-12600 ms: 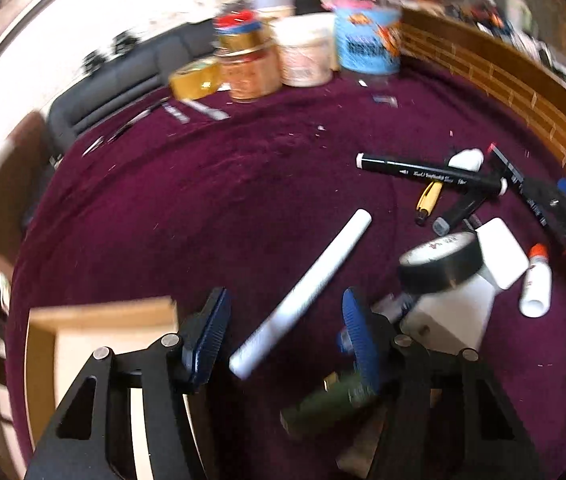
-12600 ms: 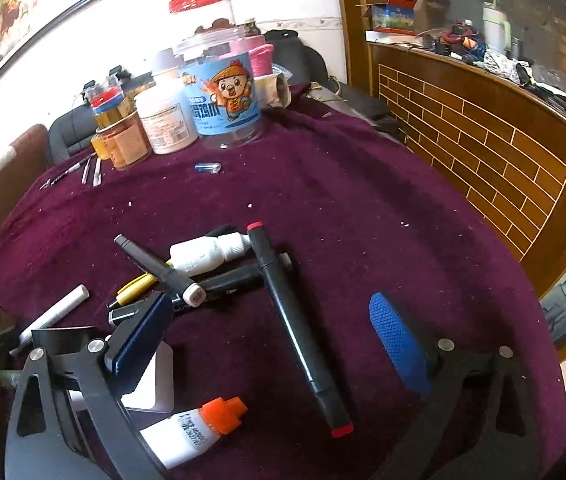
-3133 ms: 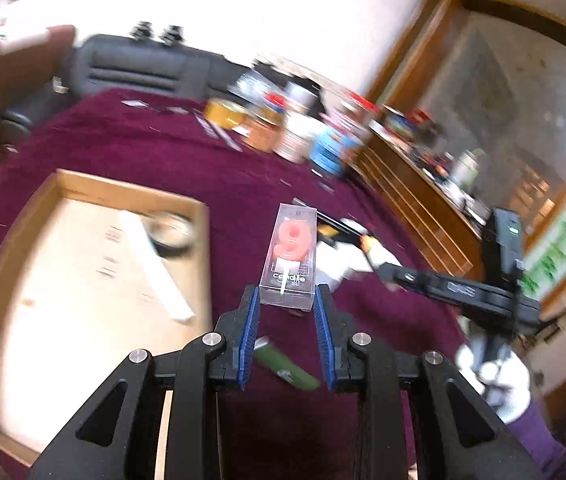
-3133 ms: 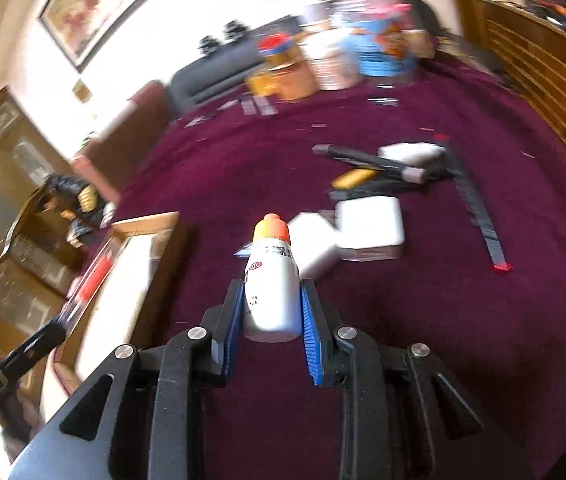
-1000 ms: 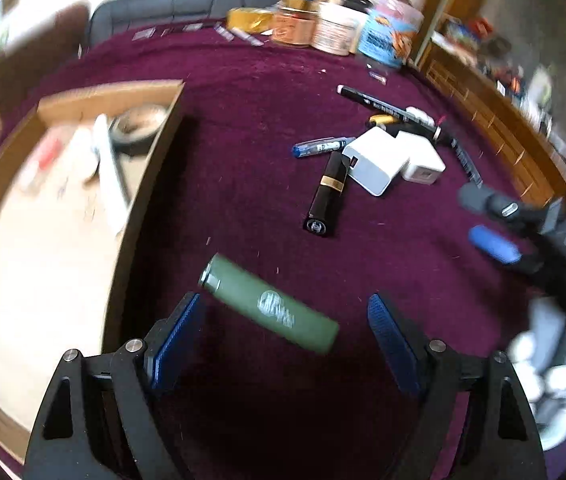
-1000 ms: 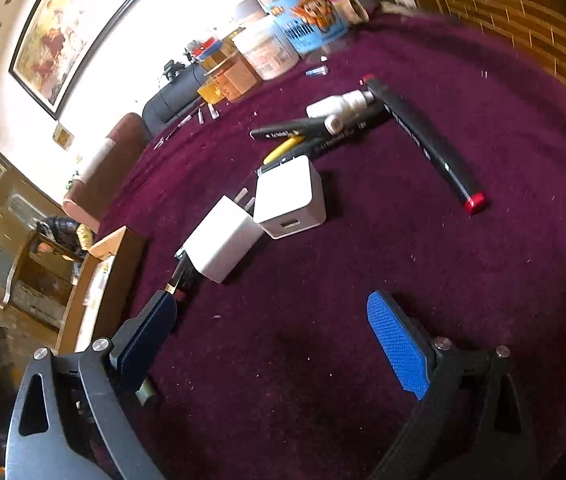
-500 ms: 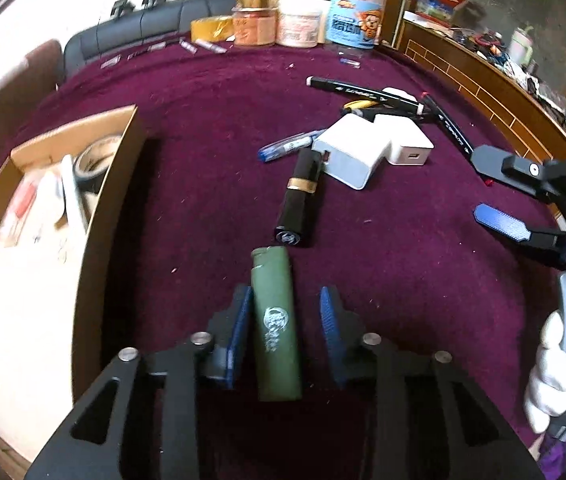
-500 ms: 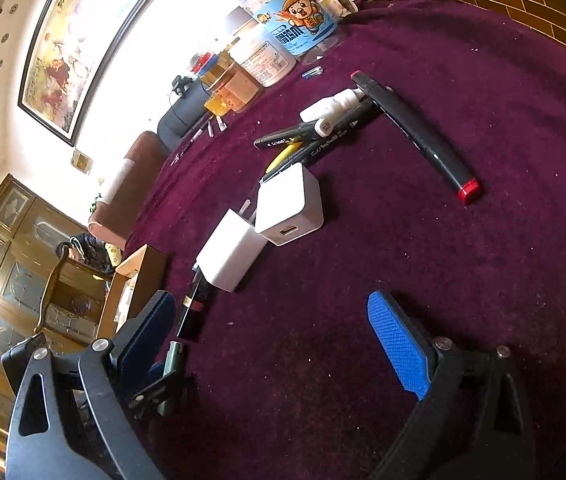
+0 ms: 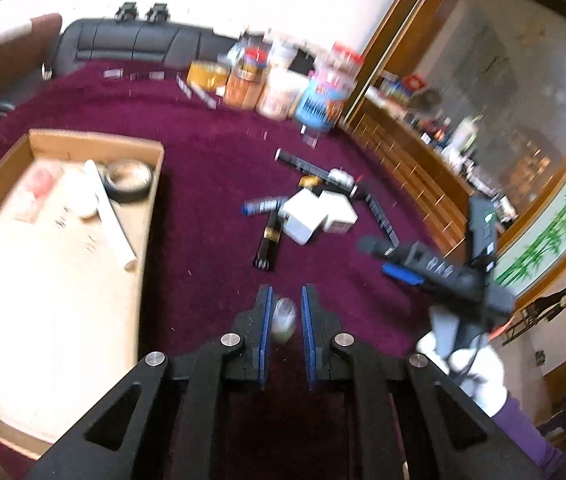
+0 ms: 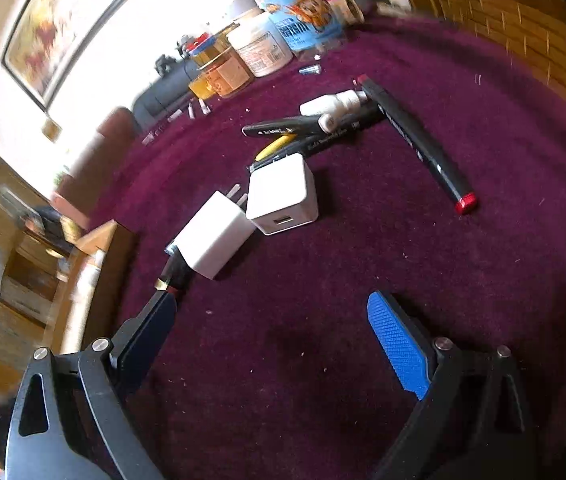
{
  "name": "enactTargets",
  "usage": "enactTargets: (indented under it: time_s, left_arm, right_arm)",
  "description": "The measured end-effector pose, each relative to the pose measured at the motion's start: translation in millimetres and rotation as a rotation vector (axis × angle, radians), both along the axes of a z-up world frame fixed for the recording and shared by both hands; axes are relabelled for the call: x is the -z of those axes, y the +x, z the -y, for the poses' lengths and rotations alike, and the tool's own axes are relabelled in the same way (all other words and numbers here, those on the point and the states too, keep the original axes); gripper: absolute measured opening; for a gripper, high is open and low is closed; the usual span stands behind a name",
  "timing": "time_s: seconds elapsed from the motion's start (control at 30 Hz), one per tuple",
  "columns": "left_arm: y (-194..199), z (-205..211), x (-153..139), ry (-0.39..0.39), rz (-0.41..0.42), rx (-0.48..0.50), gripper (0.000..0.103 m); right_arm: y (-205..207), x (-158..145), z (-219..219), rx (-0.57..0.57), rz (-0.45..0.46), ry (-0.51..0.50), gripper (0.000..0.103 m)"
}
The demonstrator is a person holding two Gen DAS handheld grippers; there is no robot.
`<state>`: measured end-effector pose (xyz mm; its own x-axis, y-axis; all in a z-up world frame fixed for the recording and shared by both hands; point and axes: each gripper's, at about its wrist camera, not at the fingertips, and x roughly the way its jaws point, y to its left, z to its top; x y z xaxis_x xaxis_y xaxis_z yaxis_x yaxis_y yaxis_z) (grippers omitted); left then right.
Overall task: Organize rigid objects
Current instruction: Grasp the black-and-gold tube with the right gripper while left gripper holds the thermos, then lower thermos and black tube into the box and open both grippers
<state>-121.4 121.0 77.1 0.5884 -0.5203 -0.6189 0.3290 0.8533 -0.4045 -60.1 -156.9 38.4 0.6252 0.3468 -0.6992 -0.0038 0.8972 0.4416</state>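
The left gripper (image 9: 285,322) is clamped on the green cylindrical lighter (image 9: 283,319), its long axis running along the fingers, end pointing out. The shallow cardboard tray (image 9: 95,142) lies to its left, close by, so this hand looks best placed to deliver. The right gripper (image 10: 279,344) hovers wide apart, empty, short of the two white plastic chargers (image 10: 251,216).
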Motion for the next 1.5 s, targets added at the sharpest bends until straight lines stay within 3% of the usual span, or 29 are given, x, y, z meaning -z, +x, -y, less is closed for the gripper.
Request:
enactTargets:
  time_s: [0.13, 0.27, 0.37, 0.47, 0.5, 0.53, 0.63, 0.83, 0.9, 1.03, 1.33, 1.4, 1.43, 1.47, 1.5]
  left_arm:
    - [-6, -19, -16, -0.035, 0.059, -0.002, 0.011]
    - [-10, -36, -14, -0.064, 0.051, -0.006, 0.011]
    - [-11, -47, -9, -0.069, 0.029, -0.023, 0.011]
    - [-15, -58, -7, -0.071, 0.019, -0.039, 0.012]
    - [-16, -62, -7, -0.076, 0.02, -0.047, 0.012]
    - [-18, -65, -6, -0.079, 0.02, -0.053, 0.012]
    - [-18, -73, -4, -0.08, 0.013, -0.066, 0.016]
    - [-14, -67, 5, -0.062, -0.021, -0.067, 0.027]
    - [-14, -56, 9, -0.039, -0.021, -0.048, 0.033]
    - [-7, -18, 21, 0.046, -0.059, 0.022, 0.033]
    - [11, 64, 67, 0.445, -0.053, 0.099, 0.037]
    - [10, 76, 73, 0.505, 0.026, 0.087, 0.04]
    - [11, 77, 73, 0.503, 0.034, 0.083, 0.04]
    - [13, 76, 72, 0.483, 0.021, 0.086, 0.031]
    - [16, 72, 71, 0.458, 0.007, 0.085, 0.017]
  right_arm:
    - [6, -8, -47, -0.1, -0.015, -0.043, 0.097]
    - [33, 2, -91, -0.132, -0.085, -0.122, 0.096]
    - [52, 10, -114, -0.122, -0.141, -0.164, 0.087]
    - [69, 17, -137, -0.097, -0.15, -0.277, 0.069]
    - [71, 18, -145, -0.095, -0.144, -0.333, 0.049]
    - [70, 18, -148, -0.094, -0.132, -0.368, 0.036]
    - [62, 16, -145, -0.128, -0.126, -0.36, 0.017]
    - [18, 13, -106, -0.155, -0.144, -0.306, 0.015]
    - [0, 13, -91, -0.152, -0.145, -0.301, 0.015]
    - [-14, 14, -75, -0.156, -0.141, -0.269, 0.015]
    - [-6, 14, -72, -0.186, -0.129, -0.244, 0.017]
    - [-10, 15, -78, -0.192, -0.109, -0.288, 0.017]
    - [-13, 15, -80, -0.197, -0.099, -0.313, 0.017]
    - [-15, 15, -85, -0.205, -0.087, -0.35, 0.017]
    - [-18, 15, -88, -0.213, -0.076, -0.378, 0.017]
